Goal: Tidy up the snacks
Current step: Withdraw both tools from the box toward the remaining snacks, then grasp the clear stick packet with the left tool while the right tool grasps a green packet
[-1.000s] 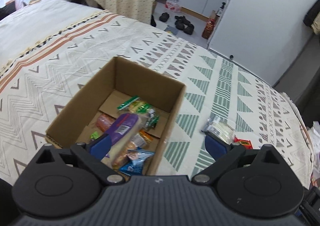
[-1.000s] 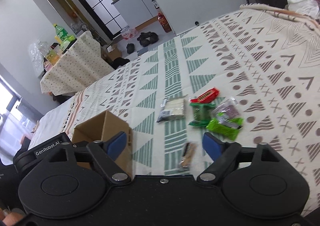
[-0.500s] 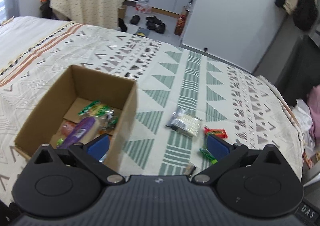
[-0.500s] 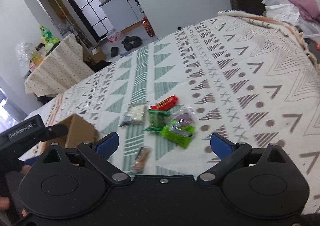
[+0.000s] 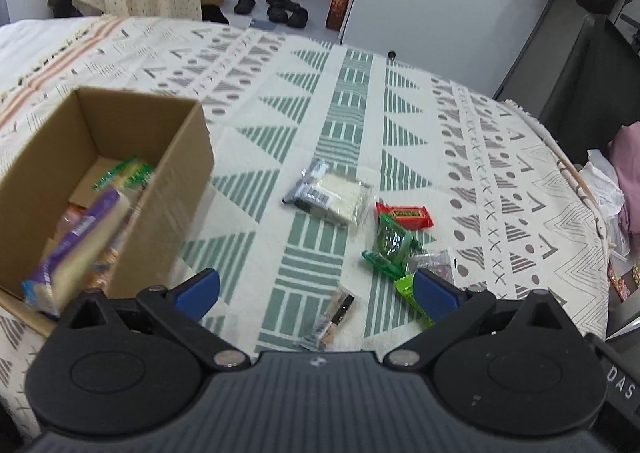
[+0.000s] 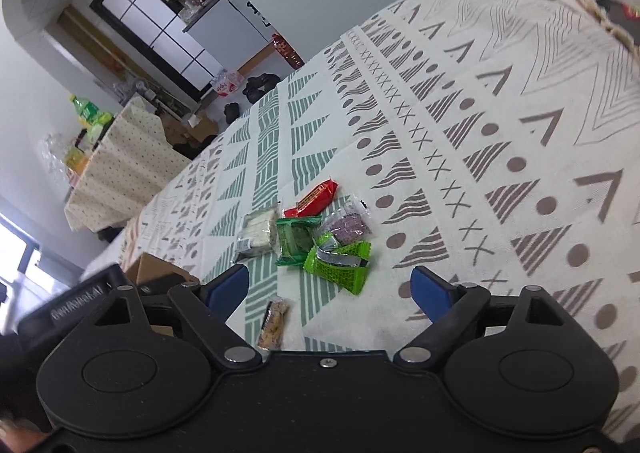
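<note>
Snacks lie loose on a patterned bed: a white wafer pack (image 5: pixel 334 195), a red bar (image 5: pixel 405 214), green packets (image 5: pixel 390 245) and a thin bar (image 5: pixel 334 319) nearest the cameras. A box (image 5: pixel 100 189) near the bed's left edge already holds several. A second ago the left claw (image 5: pixel 316 289) hung over the box; it has swung right and now faces the loose pile, spread wide and empty. The right claw (image 6: pixel 330 287) is spread and empty too, closer to the green packets (image 6: pixel 338 263). One drop seems finished, and another pickup looks next.
</note>
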`<action>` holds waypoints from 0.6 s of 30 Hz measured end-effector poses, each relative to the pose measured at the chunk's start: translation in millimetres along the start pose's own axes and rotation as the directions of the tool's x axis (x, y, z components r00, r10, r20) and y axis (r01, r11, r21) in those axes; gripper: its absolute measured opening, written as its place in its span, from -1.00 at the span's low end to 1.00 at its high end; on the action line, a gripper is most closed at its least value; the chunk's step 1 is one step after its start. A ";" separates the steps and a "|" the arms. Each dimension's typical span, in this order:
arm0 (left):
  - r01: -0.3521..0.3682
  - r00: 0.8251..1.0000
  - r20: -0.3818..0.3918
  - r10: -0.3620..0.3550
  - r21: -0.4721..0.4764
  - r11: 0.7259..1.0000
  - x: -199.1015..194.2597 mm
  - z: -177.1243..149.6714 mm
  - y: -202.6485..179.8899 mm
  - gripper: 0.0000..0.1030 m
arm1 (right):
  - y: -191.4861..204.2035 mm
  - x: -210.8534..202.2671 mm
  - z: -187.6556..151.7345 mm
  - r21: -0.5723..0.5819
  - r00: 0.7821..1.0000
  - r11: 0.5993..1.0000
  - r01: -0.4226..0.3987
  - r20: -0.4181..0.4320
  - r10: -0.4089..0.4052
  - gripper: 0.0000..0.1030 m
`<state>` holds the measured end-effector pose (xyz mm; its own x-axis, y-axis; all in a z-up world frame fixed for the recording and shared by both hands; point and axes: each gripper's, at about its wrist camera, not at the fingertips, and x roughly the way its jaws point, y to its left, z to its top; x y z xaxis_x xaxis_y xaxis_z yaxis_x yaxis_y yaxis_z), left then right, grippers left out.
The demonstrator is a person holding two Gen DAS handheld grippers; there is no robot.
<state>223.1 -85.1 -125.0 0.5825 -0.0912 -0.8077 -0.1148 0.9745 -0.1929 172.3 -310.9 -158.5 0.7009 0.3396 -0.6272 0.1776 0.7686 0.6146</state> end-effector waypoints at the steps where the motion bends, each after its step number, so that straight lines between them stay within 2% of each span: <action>1: 0.003 1.000 -0.006 -0.003 -0.001 1.000 4.2 -1.2 -0.8 0.98 | -1.6 4.0 0.6 0.005 1.000 1.000 -0.004 -0.006 0.004 0.63; 5: 0.006 0.999 -0.051 -0.006 0.001 1.000 24.9 -6.1 -2.0 0.92 | -9.6 19.4 3.1 0.041 1.000 0.999 -0.023 -0.017 0.023 0.57; 8: -0.006 0.997 -0.071 0.007 0.006 1.000 36.6 -9.1 -1.6 0.78 | -14.3 29.7 5.9 0.067 0.999 0.997 -0.046 -0.025 0.047 0.54; 13: -0.002 0.995 -0.102 0.002 -0.002 1.000 51.1 -12.3 -2.2 0.55 | -16.4 48.8 6.6 0.062 0.998 0.998 -0.031 -0.057 0.034 0.48; 18: 0.026 0.989 -0.148 -0.027 -0.005 1.000 65.7 -17.0 -4.9 0.34 | -16.2 63.6 7.9 0.062 0.996 0.997 -0.041 -0.078 0.046 0.45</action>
<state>248.3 -99.4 -186.6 0.4599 -0.1468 -0.8758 -0.1035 0.9707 -0.2170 219.5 -306.1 -204.6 0.6523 0.4154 -0.6340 0.1912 0.7192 0.6680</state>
